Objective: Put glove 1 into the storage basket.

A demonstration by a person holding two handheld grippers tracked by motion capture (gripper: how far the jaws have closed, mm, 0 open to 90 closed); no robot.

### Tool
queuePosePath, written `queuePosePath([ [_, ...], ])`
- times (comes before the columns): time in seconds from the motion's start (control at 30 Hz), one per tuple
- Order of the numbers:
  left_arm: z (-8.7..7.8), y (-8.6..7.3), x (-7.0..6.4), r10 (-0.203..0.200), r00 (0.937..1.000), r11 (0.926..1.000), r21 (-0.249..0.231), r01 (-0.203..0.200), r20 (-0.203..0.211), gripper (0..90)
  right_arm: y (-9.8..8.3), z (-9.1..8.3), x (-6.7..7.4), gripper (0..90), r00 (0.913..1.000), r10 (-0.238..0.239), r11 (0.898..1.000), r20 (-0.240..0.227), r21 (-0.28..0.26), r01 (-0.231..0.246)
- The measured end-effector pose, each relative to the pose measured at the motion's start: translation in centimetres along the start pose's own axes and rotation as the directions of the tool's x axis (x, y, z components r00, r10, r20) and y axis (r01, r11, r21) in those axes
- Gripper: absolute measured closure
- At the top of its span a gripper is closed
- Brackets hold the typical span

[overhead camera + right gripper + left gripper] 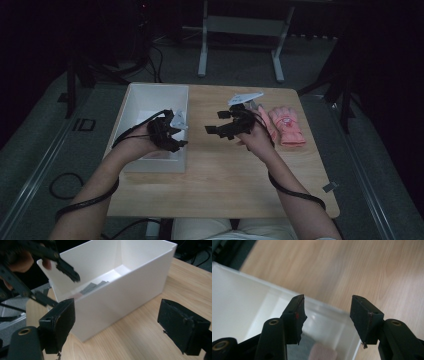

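Left hand-held gripper (176, 131): nearest the camera, over the white box (131, 107), jaws apart, empty.
White box contents: grey and pink soft items lying on its floor.
Right hand-held gripper (221, 122): mid-surface, jaws wide, released, nothing between them.
Pink gloves (286, 126): flat on the surface (220, 175), right of that gripper; probably light, limp fabric; pinch at cuff.
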State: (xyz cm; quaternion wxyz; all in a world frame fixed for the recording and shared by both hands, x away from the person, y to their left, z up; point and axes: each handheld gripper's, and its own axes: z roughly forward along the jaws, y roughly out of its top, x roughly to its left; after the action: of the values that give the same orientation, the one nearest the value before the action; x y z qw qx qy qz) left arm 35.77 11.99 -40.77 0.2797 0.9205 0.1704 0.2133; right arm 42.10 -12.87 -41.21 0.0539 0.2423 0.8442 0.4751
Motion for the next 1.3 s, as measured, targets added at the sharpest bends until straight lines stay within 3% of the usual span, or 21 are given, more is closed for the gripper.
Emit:
queuePosePath([
  [0.17, 0.3, 1.6, -0.7, -0.009, 1.0000, 0.9999, -0.012, 0.009, -0.002, 46.2, -1.2, -1.7, -0.6, 13.7, 0.9999, -0.009, 1.000, 0.008, 0.018, 0.009],
  [0.2, 0.7, 2.2, -1.1, -0.002, 0.9999, 1.0000, -0.006, 0.002, 0.013, 46.2, -1.9, -2.3, -0.8, 13.5, 0.9976, -0.016, 1.000, 0.067, 0.023, 0.015],
  [0.27, 1.3, 2.8, -1.6, 0.019, 0.9996, 0.9998, 0.003, -0.019, 0.020, 46.2, -2.3, -2.7, -1.0, 11.3, 0.9969, -0.009, 1.000, 0.079, 0.021, 0.007],
  [0.33, 1.9, 3.4, -2.0, 0.041, 0.9985, 0.9992, -0.002, -0.041, 0.037, 46.2, -3.0, -3.2, -1.3, 10.5, 0.9976, -0.005, 1.000, 0.069, 0.020, 0.004],
  [0.4, 2.6, 4.0, -2.4, 0.048, 0.9973, 0.9989, -0.003, -0.047, 0.057, 46.1, -3.4, -3.5, -1.5, 10.5, 0.9960, -0.004, 1.000, 0.090, 0.021, 0.002],
  [0.5, 3.3, 4.7, -3.0, 0.054, 0.9960, 0.9985, -0.011, -0.053, 0.071, 46.0, -3.9, -3.9, -1.7, 10.9, 0.9969, 0.004, 1.000, 0.079, 0.009, -0.005],
  [0.53, 3.6, 5.0, -3.3, 0.056, 0.9957, 0.9984, -0.011, -0.055, 0.074, 44.9, -4.3, -4.4, -1.8, 15.2, 0.9937, -0.006, 1.000, 0.112, -0.004, 0.007],
  [0.6, 4.1, 5.4, -3.8, 0.065, 0.9939, 0.9978, -0.020, -0.063, 0.089, 44.6, -4.7, -5.0, -2.2, 22.4, 0.9918, 0.000, 1.000, 0.128, -0.007, 0.001],
  [0.67, 4.3, 5.6, -4.1, 0.073, 0.9927, 0.9972, -0.025, -0.070, 0.096, 44.6, -4.9, -5.4, -2.6, 23.9, 0.9889, 0.001, 1.000, 0.149, -0.011, 0.001],
  [0.7, 4.6, 5.8, -4.5, 0.081, 0.9924, 0.9965, -0.029, -0.078, 0.093, 44.6, -5.2, -6.0, -3.2, 33.9, 0.9824, 0.002, 1.000, 0.187, -0.004, -0.002],
  [0.73, 5.0, 5.9, -5.0, 0.076, 0.9923, 0.9968, -0.034, -0.073, 0.098, 44.6, -5.2, -6.0, -3.2, 33.9, 0.9824, 0.002, 1.000, 0.187, -0.004, -0.002],
  [0.77, 5.5, 6.0, -5.7, 0.084, 0.9909, 0.9961, -0.035, -0.081, 0.106, 44.6, -5.5, -6.7, -3.8, 38.8, 0.9741, -0.006, 1.000, 0.226, 0.009, 0.004],
  [0.9, 6.6, 5.9, -6.8, 0.070, 0.9898, 0.9972, -0.035, -0.066, 0.124, 44.7, -5.7, -7.3, -4.8, 43.9, 0.9640, -0.009, 1.000, 0.266, 0.004, 0.008],
  [0.93, 6.9, 5.8, -7.0, 0.066, 0.9896, 0.9975, -0.035, -0.062, 0.128, 44.6, -6.0, -7.7, -5.5, 45.3, 0.9524, -0.006, 1.000, 0.305, 0.001, 0.006],
  [1.0, 7.6, 5.4, -7.6, 0.045, 0.9900, 0.9984, -0.039, -0.040, 0.134, 44.6, -6.3, -8.0, -6.3, 47.1, 0.9458, 0.010, 1.000, 0.325, -0.006, -0.009],
  [1.1, 8.5, 4.8, -8.4, 0.024, 0.9913, 0.9988, -0.044, -0.018, 0.130, 42.5, -6.6, -8.4, -7.7, 48.9, 0.9275, 0.026, 1.000, 0.373, -0.006, -0.025],
  [1.17, 9.0, 4.3, -9.1, 0.011, 0.9906, 0.9984, -0.057, -0.003, 0.136, 42.0, -6.8, -8.5, -8.5, 55.0, 0.9167, 0.035, 0.999, 0.398, 0.010, -0.043],
  [1.27, 9.5, 3.8, -9.8, 0.000, 0.9887, 0.9967, -0.080, 0.012, 0.150, 41.9, -6.9, -8.4, -9.2, 56.2, 0.9109, 0.047, 0.998, 0.410, 0.018, -0.060],
  [1.3, 10.0, 3.3, -10.6, -0.003, 0.9874, 0.9948, -0.100, 0.019, 0.158, 41.9, -7.0, -8.3, -9.8, 57.5, 0.9086, 0.055, 0.997, 0.414, 0.021, -0.070],
])
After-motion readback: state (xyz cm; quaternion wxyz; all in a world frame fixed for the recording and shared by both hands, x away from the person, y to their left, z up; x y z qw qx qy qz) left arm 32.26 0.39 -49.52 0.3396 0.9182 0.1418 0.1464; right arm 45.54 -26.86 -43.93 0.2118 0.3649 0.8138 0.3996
